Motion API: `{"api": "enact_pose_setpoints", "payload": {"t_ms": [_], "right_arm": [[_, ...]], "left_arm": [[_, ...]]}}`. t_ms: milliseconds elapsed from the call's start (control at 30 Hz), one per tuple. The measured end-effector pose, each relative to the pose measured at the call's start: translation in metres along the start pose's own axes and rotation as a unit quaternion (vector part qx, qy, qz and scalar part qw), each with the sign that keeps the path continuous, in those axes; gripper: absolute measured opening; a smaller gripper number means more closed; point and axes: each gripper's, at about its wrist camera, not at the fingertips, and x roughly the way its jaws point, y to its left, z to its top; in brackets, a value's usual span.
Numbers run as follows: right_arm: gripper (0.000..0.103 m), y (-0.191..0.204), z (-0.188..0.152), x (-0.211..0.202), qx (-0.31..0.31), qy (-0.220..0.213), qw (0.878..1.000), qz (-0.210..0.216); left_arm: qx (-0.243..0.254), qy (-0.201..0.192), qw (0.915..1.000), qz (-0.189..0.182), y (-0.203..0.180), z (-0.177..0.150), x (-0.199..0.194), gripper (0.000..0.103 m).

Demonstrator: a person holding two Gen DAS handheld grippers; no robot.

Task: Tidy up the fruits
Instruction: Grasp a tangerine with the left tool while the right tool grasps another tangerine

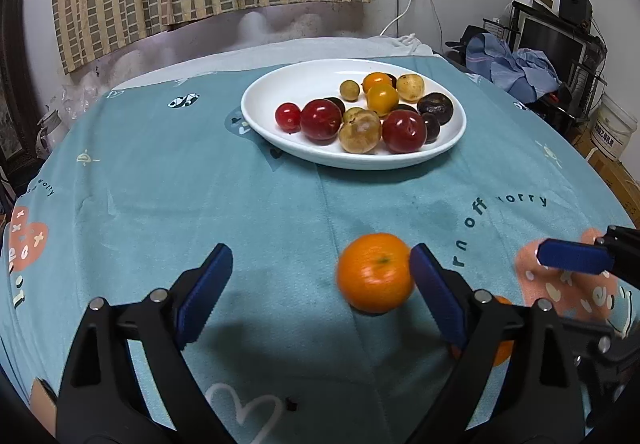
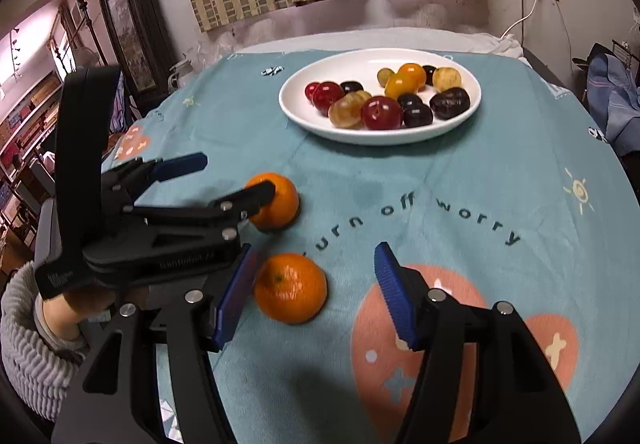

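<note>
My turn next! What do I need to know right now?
Left gripper: open, empty, its right finger pad touching or nearly touching the far orange.
Right gripper: open, empty, with the near orange between its fingers, closer to the left pad.
White plate at the far side of the tablecloth holds the small red, yellow and dark fruits.
Done: small fruits are on the plate.
Left: probably both oranges; grip each and carry it over to the plate.
</note>
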Motion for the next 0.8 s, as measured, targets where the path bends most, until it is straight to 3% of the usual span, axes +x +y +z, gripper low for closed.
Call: {"api": "enact_pose_setpoints", "payload": {"t_ms": [267, 600, 800], "right_arm": [[0.062, 0.022, -0.019, 0.014, -0.054, 0.037, 0.998, -0.001], [0.062, 0.030, -0.014, 0.023, -0.060, 0.044, 0.997, -0.006], [0.062, 0.034, -0.014, 0.028, -0.071, 0.053, 0.996, -0.009]], "left_arm": [[0.031, 0.000, 0.9995, 0.002, -0.014, -0.002, 0.002, 0.092], [0.048, 0.004, 0.9988, 0.007, -0.023, -0.003, 0.005, 0.091], [0.056, 0.011, 0.9984, 0.001, -0.025, -0.004, 0.007, 0.076]]}}
